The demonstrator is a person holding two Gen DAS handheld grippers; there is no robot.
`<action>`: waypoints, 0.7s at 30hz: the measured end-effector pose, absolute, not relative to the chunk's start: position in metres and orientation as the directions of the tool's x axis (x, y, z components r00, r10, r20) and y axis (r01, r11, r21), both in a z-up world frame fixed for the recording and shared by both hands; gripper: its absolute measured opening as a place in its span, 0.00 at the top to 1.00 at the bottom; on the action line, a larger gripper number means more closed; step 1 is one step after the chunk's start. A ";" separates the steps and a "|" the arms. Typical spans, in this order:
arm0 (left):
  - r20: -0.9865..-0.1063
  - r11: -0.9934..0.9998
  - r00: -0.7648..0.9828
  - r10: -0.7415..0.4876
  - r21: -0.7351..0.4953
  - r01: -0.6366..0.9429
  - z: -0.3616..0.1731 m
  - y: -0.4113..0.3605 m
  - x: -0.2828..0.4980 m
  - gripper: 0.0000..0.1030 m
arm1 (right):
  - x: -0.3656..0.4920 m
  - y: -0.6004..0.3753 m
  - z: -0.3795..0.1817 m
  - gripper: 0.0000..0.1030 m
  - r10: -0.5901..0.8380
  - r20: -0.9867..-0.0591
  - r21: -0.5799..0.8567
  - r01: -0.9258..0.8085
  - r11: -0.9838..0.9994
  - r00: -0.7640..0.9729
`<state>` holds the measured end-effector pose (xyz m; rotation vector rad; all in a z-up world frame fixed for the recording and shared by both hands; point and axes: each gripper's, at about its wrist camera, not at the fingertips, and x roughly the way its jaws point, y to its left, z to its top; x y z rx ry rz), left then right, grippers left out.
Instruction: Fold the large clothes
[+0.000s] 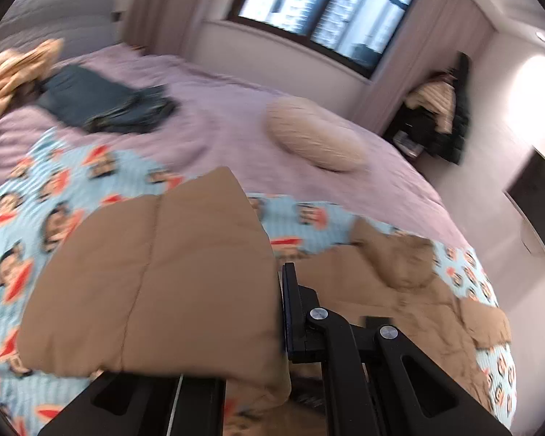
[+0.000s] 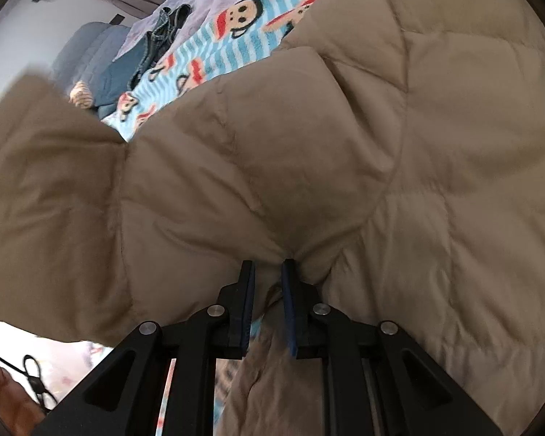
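Observation:
A large tan quilted jacket (image 1: 156,283) lies on a blue striped cartoon-monkey blanket (image 1: 36,196) on the bed. In the left wrist view a flap of the jacket is lifted and covers the left finger; only the right finger (image 1: 290,312) shows, pressed against the fabric. My left gripper (image 1: 272,312) is shut on that flap. In the right wrist view the jacket (image 2: 345,145) fills the frame. My right gripper (image 2: 267,272) is shut on a pinched fold of it at the near edge.
The bed has a mauve cover (image 1: 218,109). Folded dark jeans (image 1: 101,101) and a beige cushion (image 1: 316,138) lie on it farther back. A window (image 1: 327,11), curtains and a chair piled with clothes (image 1: 436,109) stand beyond. A dark cable (image 2: 32,374) hangs at the lower left.

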<state>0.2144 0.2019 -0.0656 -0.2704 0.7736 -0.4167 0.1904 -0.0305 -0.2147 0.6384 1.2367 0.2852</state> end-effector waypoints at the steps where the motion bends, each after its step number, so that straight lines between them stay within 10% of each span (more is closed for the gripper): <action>1: -0.613 0.878 0.632 -0.474 -0.382 0.288 -0.062 0.185 0.214 0.90 | 0.184 -0.038 -0.207 0.84 0.547 -0.772 0.609 0.130 0.783 0.322; 14: -0.784 0.845 0.451 -0.427 -0.168 0.507 -0.136 -0.064 0.174 0.88 | 0.043 -0.254 -0.153 0.83 0.156 -0.878 0.362 0.414 0.835 0.452; 16: -0.819 0.846 0.418 -0.394 -0.145 0.513 -0.159 -0.075 0.169 0.66 | 0.034 -0.271 -0.157 0.83 0.134 -0.891 0.340 0.442 0.830 0.434; 18: -0.827 0.840 0.406 -0.389 -0.137 0.525 -0.172 -0.079 0.158 0.20 | 0.026 -0.284 -0.162 0.83 0.141 -0.890 0.348 0.446 0.825 0.433; 21: -0.826 0.805 0.392 -0.404 -0.119 0.581 -0.168 -0.082 0.141 0.20 | 0.029 -0.287 -0.161 0.83 0.152 -0.889 0.354 0.437 0.827 0.432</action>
